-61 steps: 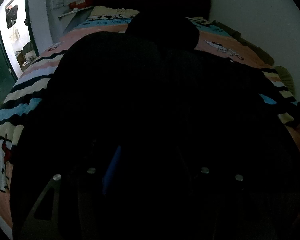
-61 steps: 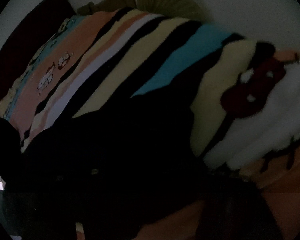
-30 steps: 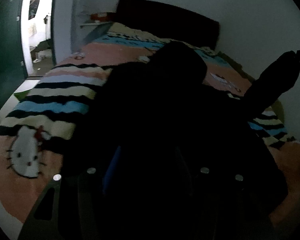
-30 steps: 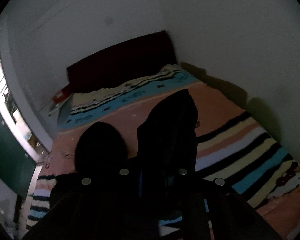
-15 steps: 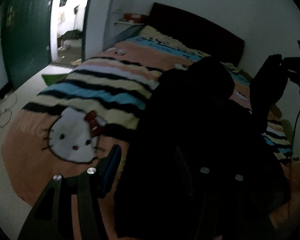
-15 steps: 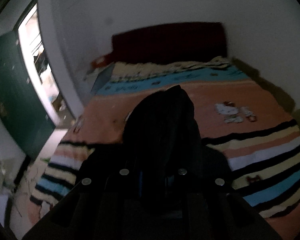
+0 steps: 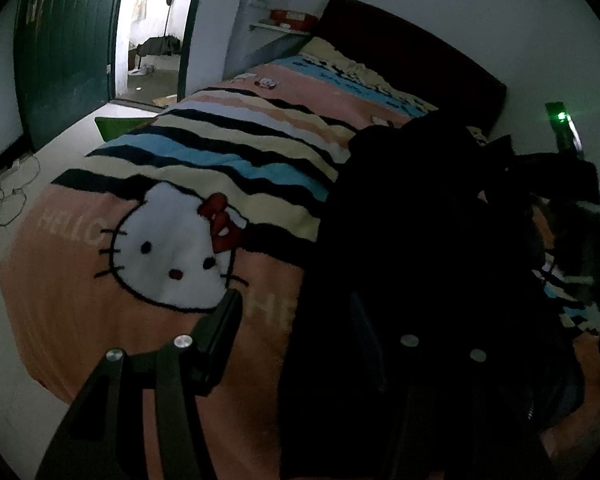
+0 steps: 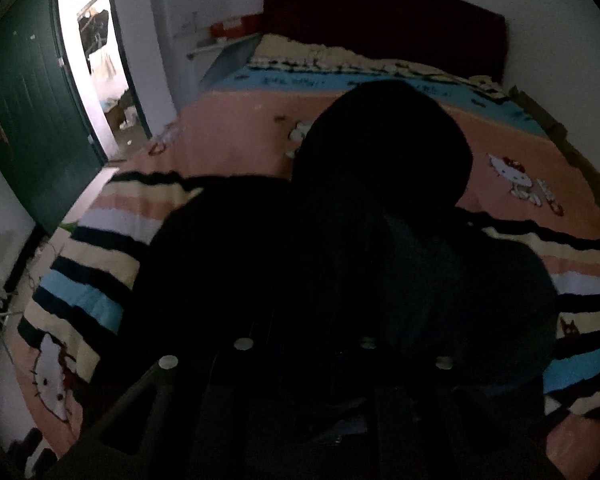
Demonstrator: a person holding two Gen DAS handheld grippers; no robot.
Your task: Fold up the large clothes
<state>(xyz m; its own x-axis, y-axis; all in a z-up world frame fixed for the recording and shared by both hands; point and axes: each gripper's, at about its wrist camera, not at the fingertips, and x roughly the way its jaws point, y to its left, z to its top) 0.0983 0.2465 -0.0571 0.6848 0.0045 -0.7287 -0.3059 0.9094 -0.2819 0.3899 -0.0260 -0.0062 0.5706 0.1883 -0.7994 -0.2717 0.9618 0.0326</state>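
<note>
Black garment [image 7: 420, 240] lies spread on the bed's striped blanket [image 7: 228, 148], toward the bed's right side in the left view, its hood [image 8: 384, 148] pointing at the headboard [image 8: 380, 12]. Left gripper [image 7: 296, 320]: jaws apart, left finger over bare blanket, right finger lost in dark cloth. Right gripper [image 8: 304, 364]: jaws have just been opening, cloth between them, grip can't be told in the dark.
</note>
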